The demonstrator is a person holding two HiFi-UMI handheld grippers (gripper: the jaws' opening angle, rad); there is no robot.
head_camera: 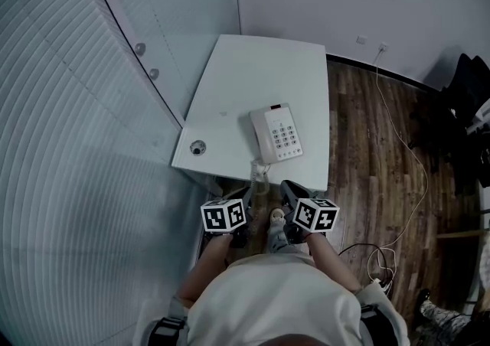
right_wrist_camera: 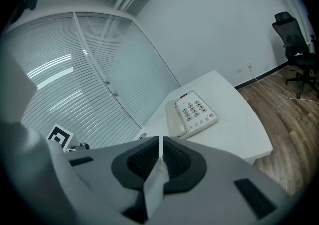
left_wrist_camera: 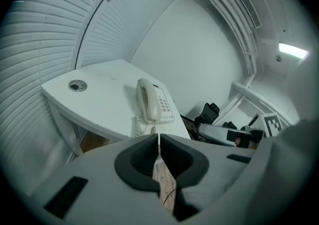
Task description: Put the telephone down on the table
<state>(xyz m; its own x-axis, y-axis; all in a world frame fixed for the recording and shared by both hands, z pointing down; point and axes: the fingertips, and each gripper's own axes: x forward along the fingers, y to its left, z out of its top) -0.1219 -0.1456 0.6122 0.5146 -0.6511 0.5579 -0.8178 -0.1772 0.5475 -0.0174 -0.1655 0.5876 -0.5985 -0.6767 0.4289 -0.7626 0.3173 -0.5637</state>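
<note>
Task looks done: the telephone [head_camera: 276, 134] lies flat on the table [head_camera: 253, 69], handset in place, at 12 o'clock from your 2 grippers. Your left gripper [left_wrist_camera: 158, 138] & right gripper [right_wrist_camera: 160, 143] have jaws closed together, nothing between. Nothing left, I think.

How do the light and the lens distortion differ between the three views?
Head view: even, rather dim bluish light; the blinds bend into curves at the left, while the telephone on the table looks sharp. Left gripper view: strong fisheye with black corners, and a ceiling lamp glares white. Right gripper view: the same fisheye, with pale reflections streaking the blinds.
</note>
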